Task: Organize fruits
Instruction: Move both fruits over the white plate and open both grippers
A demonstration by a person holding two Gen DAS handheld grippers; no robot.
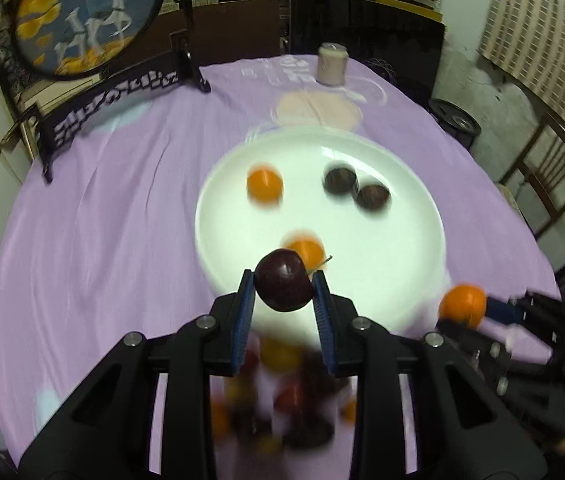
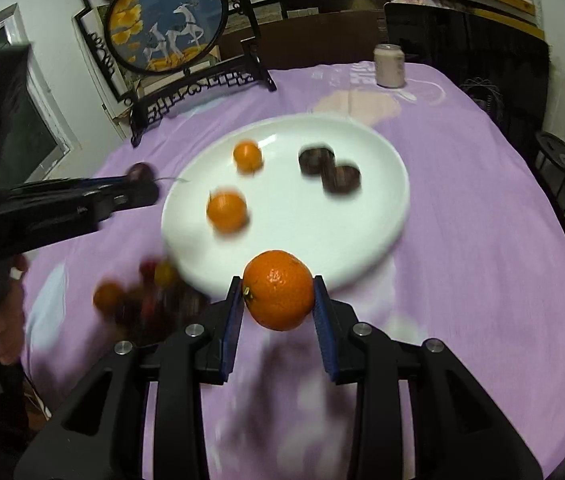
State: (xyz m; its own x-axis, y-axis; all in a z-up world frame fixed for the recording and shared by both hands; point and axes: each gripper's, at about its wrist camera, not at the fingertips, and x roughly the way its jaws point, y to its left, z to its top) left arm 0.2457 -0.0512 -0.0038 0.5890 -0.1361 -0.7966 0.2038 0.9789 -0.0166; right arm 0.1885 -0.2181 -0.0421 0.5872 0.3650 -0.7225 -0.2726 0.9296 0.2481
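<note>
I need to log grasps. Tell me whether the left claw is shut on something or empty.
Shut on a dark red plum: the left claw has its blue pads pressed against both sides of the fruit, held above the white plate's near edge.

left black two-finger gripper (image 1: 284, 286): blue pads clamped on a fruit, frame centre.
right black two-finger gripper (image 2: 278, 294): likewise clamped, lower centre.

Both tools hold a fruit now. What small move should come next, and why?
Probably carry the left tool with its plum forward over the plate to the two dark fruits, since the plate groups fruit by kind; the right tool's orange belongs beside the oranges.
</note>
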